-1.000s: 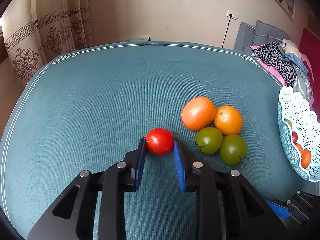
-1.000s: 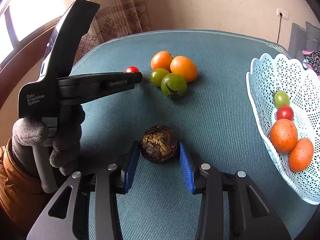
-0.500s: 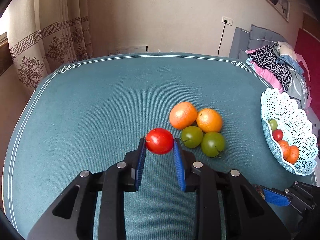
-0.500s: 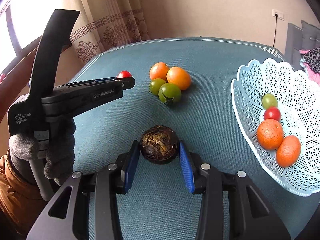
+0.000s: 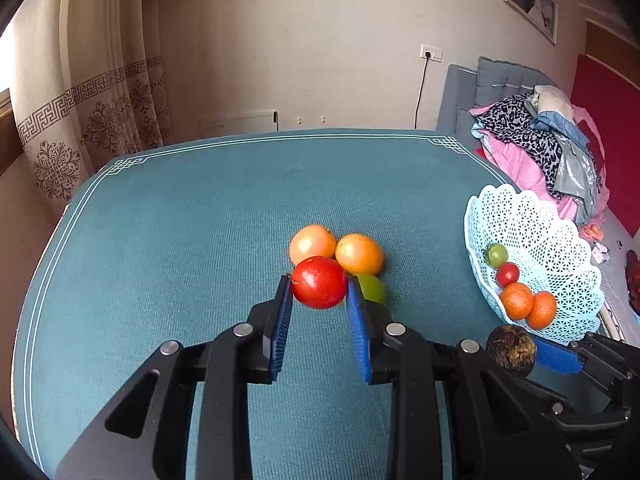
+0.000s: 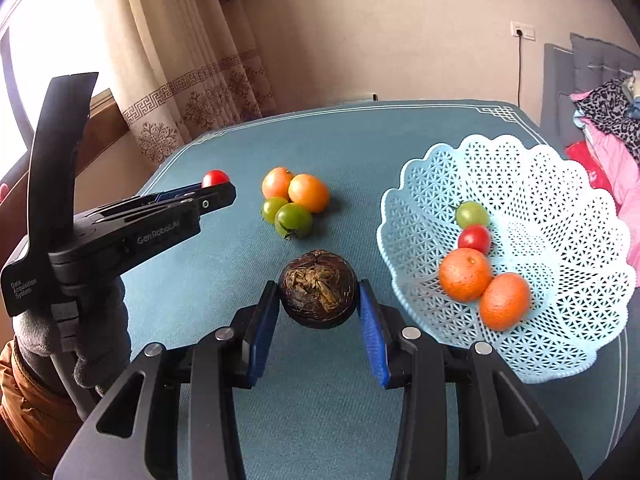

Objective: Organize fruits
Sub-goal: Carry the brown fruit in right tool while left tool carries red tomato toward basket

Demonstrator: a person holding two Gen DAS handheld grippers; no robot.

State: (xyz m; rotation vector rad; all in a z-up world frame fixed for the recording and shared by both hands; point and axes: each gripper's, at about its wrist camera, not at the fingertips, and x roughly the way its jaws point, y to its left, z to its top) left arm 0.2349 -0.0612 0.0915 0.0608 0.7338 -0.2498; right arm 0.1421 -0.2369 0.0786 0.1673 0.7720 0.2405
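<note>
Left gripper (image 6: 218, 192), at the frame's left, clamps a red tomato (image 5: 319, 282). Centre: 2 oranges (image 6: 309, 193) and 2 green tomatoes (image 6: 293, 220) cluster on the cloth (image 6: 360, 152). Lower centre, right gripper (image 6: 318, 296) grips a dark fruit (image 6: 318, 288). Right: basket (image 6: 560, 184) holds 4 fruits.

Daylight from window (image 6: 16, 36) at left, overexposed; sharp focus; fisheye bending, dark vignette corners.

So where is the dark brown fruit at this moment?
The dark brown fruit is clamped in the jaws of the right gripper, low in the middle of the right wrist view, above the teal tablecloth, left of the white basket.
</note>
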